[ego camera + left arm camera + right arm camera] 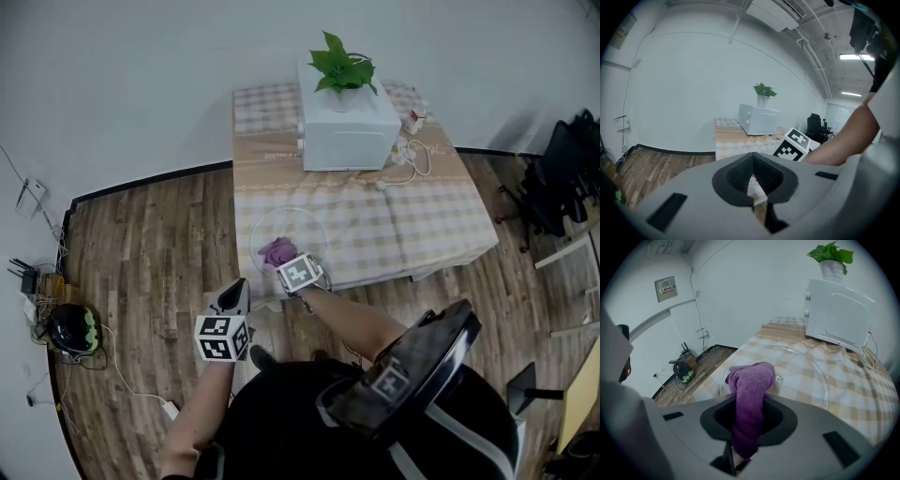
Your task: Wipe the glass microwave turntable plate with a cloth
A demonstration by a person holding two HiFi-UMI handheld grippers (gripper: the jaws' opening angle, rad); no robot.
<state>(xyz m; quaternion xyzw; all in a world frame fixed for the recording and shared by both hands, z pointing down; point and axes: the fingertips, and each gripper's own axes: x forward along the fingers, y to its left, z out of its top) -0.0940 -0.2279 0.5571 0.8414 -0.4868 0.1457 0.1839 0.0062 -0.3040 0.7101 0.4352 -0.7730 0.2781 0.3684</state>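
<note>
The clear glass turntable plate [314,225] lies near the front left corner of the checked table [441,206]. A purple cloth [277,251] rests on the plate's near side. My right gripper [291,267] is over the plate's front edge, shut on that cloth. In the right gripper view the cloth [751,390] hangs bunched out of the jaws above the plate [811,376]. My left gripper [235,291] is held off the table's front left, above the floor, shut and empty. In the left gripper view its pads [740,174] meet with nothing between them.
A white microwave [347,127] with a potted plant [342,64] on top stands at the table's far side; a cable and plug [412,159] lie to its right. Black chairs [562,178] stand at the right. Cables and a dark object [73,328] lie on the wooden floor at left.
</note>
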